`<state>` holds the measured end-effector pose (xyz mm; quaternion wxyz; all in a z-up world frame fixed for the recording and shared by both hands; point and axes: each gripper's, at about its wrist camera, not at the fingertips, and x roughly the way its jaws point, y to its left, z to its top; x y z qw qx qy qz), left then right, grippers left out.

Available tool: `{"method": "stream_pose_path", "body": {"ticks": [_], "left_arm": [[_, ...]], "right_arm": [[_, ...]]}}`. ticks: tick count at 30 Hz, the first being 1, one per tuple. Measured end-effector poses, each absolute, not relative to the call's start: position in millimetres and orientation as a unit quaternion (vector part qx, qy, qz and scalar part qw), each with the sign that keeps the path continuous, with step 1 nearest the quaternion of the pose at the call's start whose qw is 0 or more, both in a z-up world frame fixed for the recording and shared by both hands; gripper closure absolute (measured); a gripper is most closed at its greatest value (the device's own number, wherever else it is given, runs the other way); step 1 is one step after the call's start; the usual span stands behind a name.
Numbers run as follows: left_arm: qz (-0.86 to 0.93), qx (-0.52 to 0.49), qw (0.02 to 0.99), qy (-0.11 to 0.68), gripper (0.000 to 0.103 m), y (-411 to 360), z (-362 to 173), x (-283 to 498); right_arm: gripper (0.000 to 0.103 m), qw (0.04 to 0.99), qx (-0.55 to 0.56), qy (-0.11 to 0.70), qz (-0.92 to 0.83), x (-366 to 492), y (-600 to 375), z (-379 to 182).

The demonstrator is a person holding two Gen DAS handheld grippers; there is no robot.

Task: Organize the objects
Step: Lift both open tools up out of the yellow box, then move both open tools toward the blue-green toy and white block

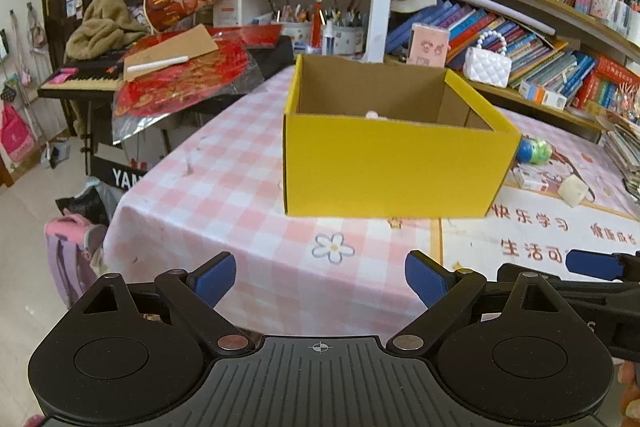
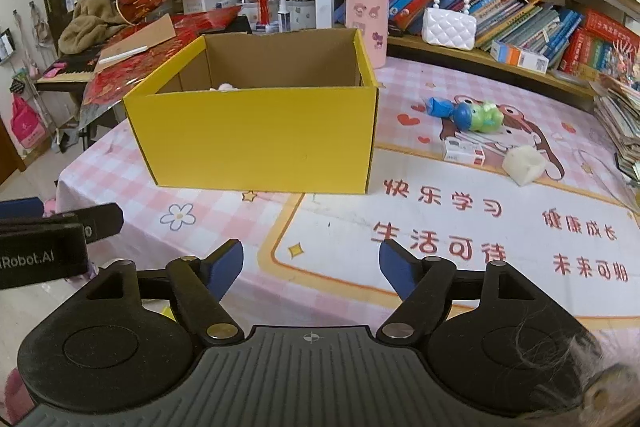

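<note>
Left gripper [image 1: 320,281] fingers spread, nothing between; yellow box [image 1: 394,167] well apart at 12–1 o'clock on checked tablecloth [image 1: 224,195]. Right gripper [image 2: 311,269] spread, empty; green-blue toy [image 2: 478,115], small white box [image 2: 463,151], white lump [image 2: 523,165] at 1–2 o'clock, right of box.

Inside the open yellow cardboard box [image 2: 256,131]: its near wall hides all but the top of a small pale pink thing [image 2: 224,87]; what it is cannot be told.
Stack of books at the counter's right [image 2: 620,119]: cut off by the picture's edge.
Small white-and-red carton [image 2: 464,151]: print too small to read.
</note>
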<state>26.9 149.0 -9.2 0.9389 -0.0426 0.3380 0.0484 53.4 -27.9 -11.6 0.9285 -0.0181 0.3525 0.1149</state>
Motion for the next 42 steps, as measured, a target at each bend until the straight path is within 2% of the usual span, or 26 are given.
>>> {"method": "stream_pose_path", "body": {"ticks": [19,42], "left_arm": [[0.001,-0.039,0.933,0.359,0.009,130,-20,14],[-0.088,0.008,0.924,0.372,0.009,66,-25,43]], "right_arm": [[0.027,0.925,0.008,0.375,0.062,26,-51,-19],[0.026,0.922,0.054,0.382,-0.036,23,-113,-22]]}}
